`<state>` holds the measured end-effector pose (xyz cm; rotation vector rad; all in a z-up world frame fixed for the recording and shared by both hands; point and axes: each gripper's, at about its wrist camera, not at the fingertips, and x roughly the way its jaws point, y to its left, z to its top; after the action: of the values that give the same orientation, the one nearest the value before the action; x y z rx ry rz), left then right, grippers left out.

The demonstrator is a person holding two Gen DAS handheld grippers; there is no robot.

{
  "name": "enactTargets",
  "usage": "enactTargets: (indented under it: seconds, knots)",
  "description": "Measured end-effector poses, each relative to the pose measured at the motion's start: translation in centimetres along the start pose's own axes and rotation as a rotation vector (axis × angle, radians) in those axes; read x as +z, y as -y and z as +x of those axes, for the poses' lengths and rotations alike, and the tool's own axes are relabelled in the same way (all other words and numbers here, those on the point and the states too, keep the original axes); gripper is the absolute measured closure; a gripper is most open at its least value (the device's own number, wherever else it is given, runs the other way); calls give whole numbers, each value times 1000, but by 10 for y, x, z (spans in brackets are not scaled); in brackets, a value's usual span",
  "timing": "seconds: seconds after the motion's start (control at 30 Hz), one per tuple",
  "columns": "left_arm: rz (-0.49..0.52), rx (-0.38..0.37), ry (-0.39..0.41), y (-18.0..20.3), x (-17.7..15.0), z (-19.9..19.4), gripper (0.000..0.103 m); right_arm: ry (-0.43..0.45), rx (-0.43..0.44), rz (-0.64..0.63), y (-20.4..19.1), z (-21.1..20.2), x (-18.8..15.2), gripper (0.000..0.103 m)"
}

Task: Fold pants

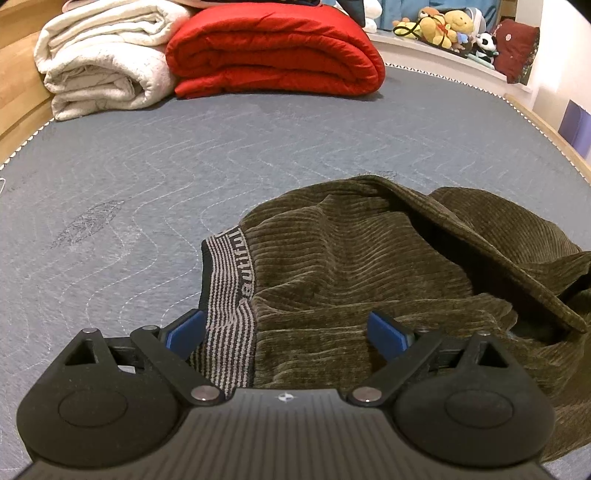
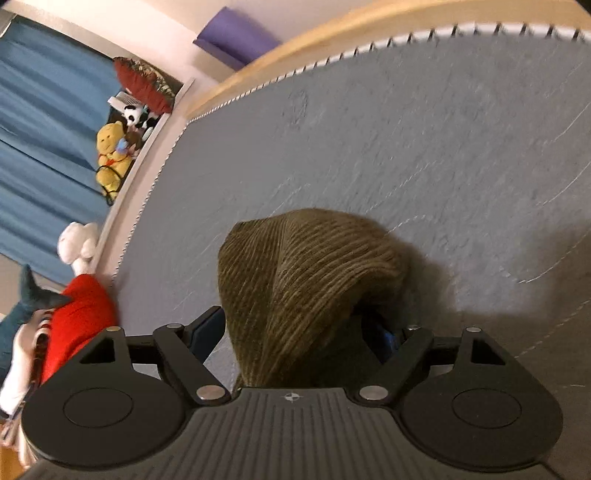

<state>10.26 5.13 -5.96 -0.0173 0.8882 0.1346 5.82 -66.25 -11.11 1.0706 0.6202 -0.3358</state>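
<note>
Olive-green corduroy pants (image 1: pixel 369 266) with a black-and-grey striped waistband (image 1: pixel 229 295) lie crumpled on the grey quilted mattress (image 1: pixel 184 166). My left gripper (image 1: pixel 288 332) is open, its blue pads (image 1: pixel 188 330) standing on either side of the waistband and the cloth beside it, low over the pants. In the right wrist view a bunched fold of the pants (image 2: pixel 306 288) rises between the jaws of my right gripper (image 2: pixel 295 332), which stands open with the cloth draped over the right pad; the left pad (image 2: pixel 207 328) is apart from the cloth.
A folded red quilt (image 1: pixel 273 51) and a folded white blanket (image 1: pixel 103 55) lie at the far end of the mattress. Stuffed toys (image 1: pixel 443 26) sit on a ledge behind. A wooden bed frame (image 2: pixel 332 48) borders the mattress; blue curtain (image 2: pixel 44 129) beyond.
</note>
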Motion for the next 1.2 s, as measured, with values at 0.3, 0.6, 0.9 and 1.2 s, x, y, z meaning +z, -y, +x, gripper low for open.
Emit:
enactTargets:
  seconds: [0.3,0.6,0.9,1.2]
  knots:
    - [2,-15,3,1,0,-3,6,124,88,-64,-17,-25,6,94]
    - [8,-52,20,6,1,-13,6,645,-26,-192,-38,-142,-11,95]
    - [3,-77,23,2,0,-21,6,314,-484,281,74,-101,10,55]
    - [22,-77,17,8,-4,-22,6,339,-510,265,97,-104,19,83]
